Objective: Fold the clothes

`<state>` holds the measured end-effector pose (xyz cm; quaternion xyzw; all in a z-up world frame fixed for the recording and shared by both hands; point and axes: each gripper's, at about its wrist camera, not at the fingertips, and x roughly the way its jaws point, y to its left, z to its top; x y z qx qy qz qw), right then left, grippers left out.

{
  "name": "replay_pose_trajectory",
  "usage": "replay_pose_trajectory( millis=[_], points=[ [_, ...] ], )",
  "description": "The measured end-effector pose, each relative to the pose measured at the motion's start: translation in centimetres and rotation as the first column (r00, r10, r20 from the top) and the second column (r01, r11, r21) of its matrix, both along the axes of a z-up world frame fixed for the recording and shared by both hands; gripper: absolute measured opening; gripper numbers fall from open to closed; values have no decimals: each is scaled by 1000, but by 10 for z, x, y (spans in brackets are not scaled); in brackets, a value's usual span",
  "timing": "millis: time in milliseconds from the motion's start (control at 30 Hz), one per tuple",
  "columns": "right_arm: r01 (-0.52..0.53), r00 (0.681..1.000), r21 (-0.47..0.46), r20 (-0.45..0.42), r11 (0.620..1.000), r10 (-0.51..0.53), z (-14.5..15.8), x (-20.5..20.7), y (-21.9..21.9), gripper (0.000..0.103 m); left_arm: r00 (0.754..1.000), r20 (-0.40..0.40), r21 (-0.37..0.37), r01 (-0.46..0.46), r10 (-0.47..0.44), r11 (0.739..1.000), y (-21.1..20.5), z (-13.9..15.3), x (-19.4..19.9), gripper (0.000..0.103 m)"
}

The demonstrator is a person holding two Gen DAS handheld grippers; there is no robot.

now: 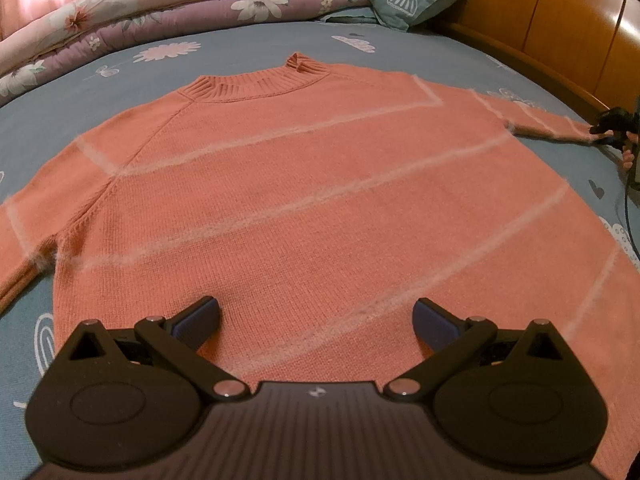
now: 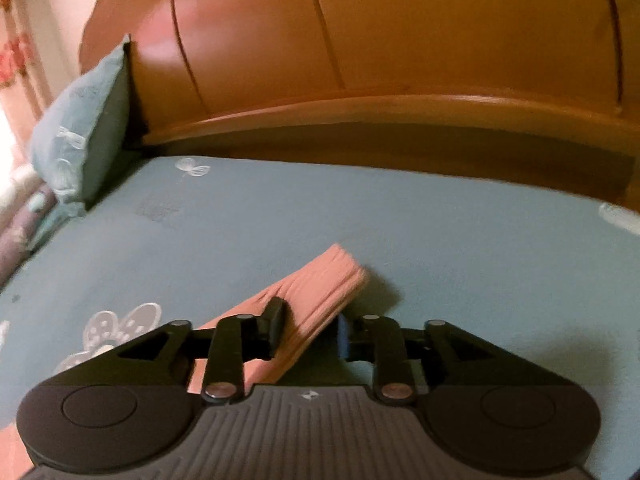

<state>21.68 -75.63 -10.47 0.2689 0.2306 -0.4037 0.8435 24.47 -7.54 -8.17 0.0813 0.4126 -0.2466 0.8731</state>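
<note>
Sweater (image 1: 304,184) spread flat on the bed (image 1: 248,46).
Left gripper (image 1: 316,320) hovers over its hem, jaws wide apart and empty; right gripper (image 2: 308,330) has the cuff (image 2: 320,296) between part-spread jaws.

**Knit, cotton print and varnished wood**

The salmon-pink knitted sweater (image 1: 304,184) looks coarse, with fuzzy pale stripes and ribbed cuff (image 2: 320,292). The blue printed bedsheet (image 2: 360,216) is smooth matt cloth; the orange-brown wooden headboard (image 2: 360,32) shines glossy
</note>
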Motion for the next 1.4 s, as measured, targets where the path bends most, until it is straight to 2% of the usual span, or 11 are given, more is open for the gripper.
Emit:
replay_pose_trajectory(
  millis=[233, 367, 500, 600, 667, 733, 933, 1000, 1100, 1233, 1400],
  points=[
    [110, 993, -5, 45, 994, -110, 19, -30, -18, 47, 1000, 1, 2, 0, 0, 1000, 0, 0, -1, 102],
    [9, 994, 31, 107, 999, -13, 23, -29, -20, 48, 1000, 4, 7, -2, 2, 1000, -1, 0, -1, 102],
    [48, 998, 35, 44, 998, -50, 13, -18, -28, 66, 1000, 7, 10, 2, -2, 1000, -1, -1, -1, 102],
    [-13, 995, 137, 103, 990, -1, 1, -20, -43, 68, 1000, 10, 12, 4, -4, 1000, -1, -2, -1, 102],
    [-95, 992, 147, 94, 985, 82, 0, -16, -44, 57, 1000, 14, 10, 6, -6, 1000, -1, -2, -1, 102],
    [-151, 988, 86, 16, 985, 150, 4, -9, -33, 32, 1000, 17, 9, 9, -9, 1000, -1, -3, -1, 102],
    [-351, 933, -121, 39, 929, 358, 27, -15, -5, 19, 1000, 17, 10, 9, -10, 1000, 0, -3, -1, 102],
    [-335, 942, -165, -66, 928, 328, 29, -12, -2, 20, 1000, 16, 9, 9, -10, 1000, 0, -2, -1, 102],
    [-129, 966, -222, -250, 966, 71, 26, -4, -12, 28, 1000, 14, 10, 8, -8, 1000, 0, -2, -1, 102],
    [-135, 991, -57, 0, 989, 135, 30, -19, -18, 30, 1000, 13, 11, 5, -5, 1000, -1, -2, -1, 102],
    [-338, 936, 131, 150, 932, 319, 19, 3, -1, 34, 1000, 14, 13, 5, -6, 1000, -2, -2, -2, 102]
  ],
)
